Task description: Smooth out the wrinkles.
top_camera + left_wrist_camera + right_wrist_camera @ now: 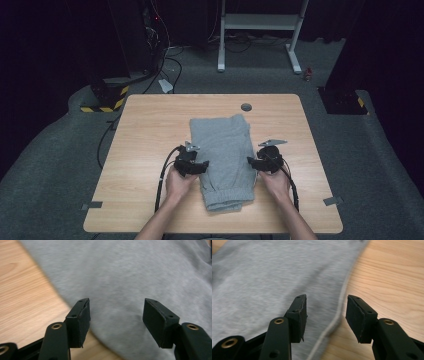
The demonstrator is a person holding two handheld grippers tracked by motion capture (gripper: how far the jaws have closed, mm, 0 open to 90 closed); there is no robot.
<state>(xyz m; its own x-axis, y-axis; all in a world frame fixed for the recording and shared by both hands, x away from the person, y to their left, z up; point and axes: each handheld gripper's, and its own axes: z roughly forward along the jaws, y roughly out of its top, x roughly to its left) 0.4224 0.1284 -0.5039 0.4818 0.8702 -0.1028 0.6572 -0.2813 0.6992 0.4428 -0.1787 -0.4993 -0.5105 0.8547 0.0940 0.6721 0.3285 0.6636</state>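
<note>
1. High view: grey cloth (224,160), folded into a long strip, lies mid-table (150,150), running 12 to 6 o'clock w/ the cuffed end at 6. Left gripper (200,166) sits at the cloth's 9 o'clock edge, right gripper (253,161) at its 3 o'clock edge, both aimed inward. Each is held in a hand coming in from 6 o'clock.
2. Left gripper view: jaws wide apart, nothing between the pads (83,320). Cloth (130,277) spreads from 12 to 5 o'clock, and its edge runs under the near jaw. Bare wood at 9 o'clock.
3. Right gripper view: jaws fairly wide, empty. The cloth's seamed edge (337,315) passes between them w/o touching. Wood at 3 o'clock.
4. Step, as I judge it: lining up on both side edges for another fold, no grip yet. Next move needs each gripper lower, one pad under the edge, then a pinch through all layers at matching spots so the strip lifts evenly.
</note>
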